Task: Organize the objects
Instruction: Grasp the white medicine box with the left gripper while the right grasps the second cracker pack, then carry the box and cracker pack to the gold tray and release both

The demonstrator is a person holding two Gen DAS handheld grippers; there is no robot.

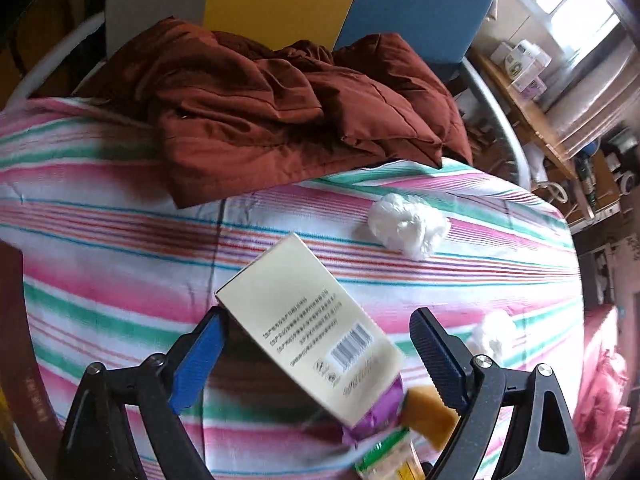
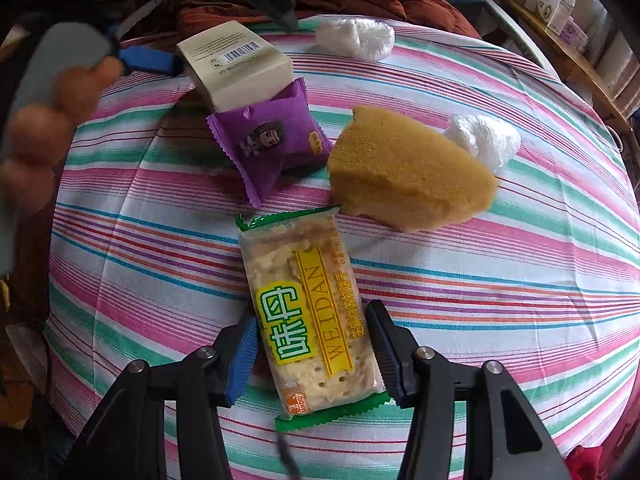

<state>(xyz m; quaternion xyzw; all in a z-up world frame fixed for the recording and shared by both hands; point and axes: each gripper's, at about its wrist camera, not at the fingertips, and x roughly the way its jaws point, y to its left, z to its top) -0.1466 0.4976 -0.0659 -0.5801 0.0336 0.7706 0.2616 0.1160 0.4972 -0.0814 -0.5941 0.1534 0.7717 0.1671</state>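
A cream box with a barcode [image 1: 316, 328] [image 2: 236, 64] lies between the spread jaws of my left gripper [image 1: 320, 356], leaning on a purple snack packet [image 2: 272, 144] [image 1: 376, 412]. The left gripper is open; its blue finger [image 2: 148, 60] shows beside the box in the right wrist view. A yellow sponge [image 2: 412, 172] [image 1: 432, 416] lies to the right. A cracker packet with green ends [image 2: 312, 312] [image 1: 392, 456] lies between the open jaws of my right gripper [image 2: 312, 356], not squeezed.
Everything rests on a striped bedsheet [image 2: 480, 280]. Two crumpled white plastic wads [image 2: 356, 38] [image 2: 484, 140] lie beyond the items. A rust-brown quilt [image 1: 280, 108] is heaped at the far end. A wooden shelf with boxes [image 1: 524, 68] stands at the right.
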